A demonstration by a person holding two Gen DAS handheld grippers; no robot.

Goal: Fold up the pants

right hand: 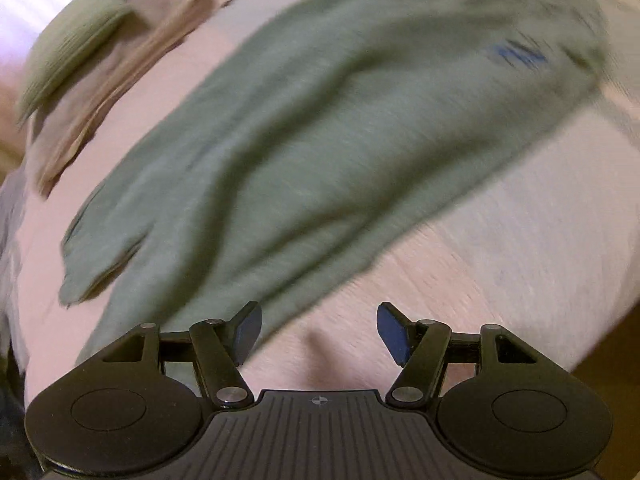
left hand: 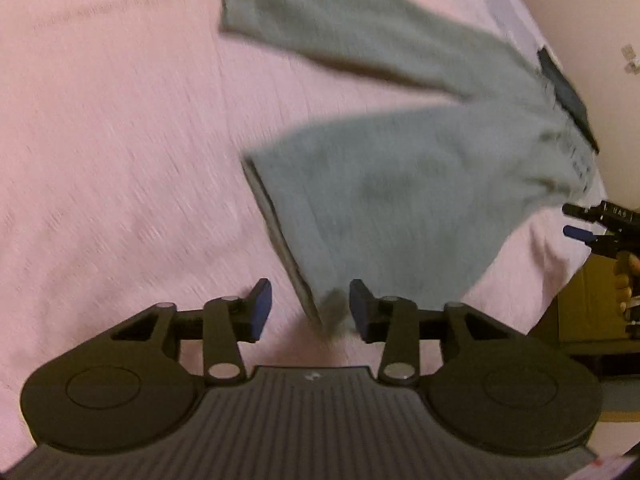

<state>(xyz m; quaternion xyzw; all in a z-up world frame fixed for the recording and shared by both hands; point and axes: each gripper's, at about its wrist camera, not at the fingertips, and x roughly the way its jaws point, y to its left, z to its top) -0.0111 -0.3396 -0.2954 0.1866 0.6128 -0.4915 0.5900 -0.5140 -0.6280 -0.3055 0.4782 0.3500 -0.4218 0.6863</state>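
Grey-green pants point(left hand: 400, 184) lie spread flat on a pink bedsheet point(left hand: 112, 152), legs apart in a V. In the left wrist view my left gripper point(left hand: 311, 310) is open, its blue pads on either side of the corner of the nearer leg's hem point(left hand: 328, 312). The right gripper point(left hand: 580, 222) shows at the right edge beside the waistband. In the right wrist view the pants point(right hand: 320, 140) stretch diagonally across the sheet, and my right gripper point(right hand: 318, 332) stands open just past their near edge, nothing between its fingers. Both views are motion-blurred.
A green pillow point(right hand: 68, 52) and a folded beige cloth point(right hand: 132, 60) lie at the far left of the bed. A dark flat object point(left hand: 568, 96) sits by the waistband at the bed's edge. Floor and furniture point(left hand: 592, 304) show past the right edge.
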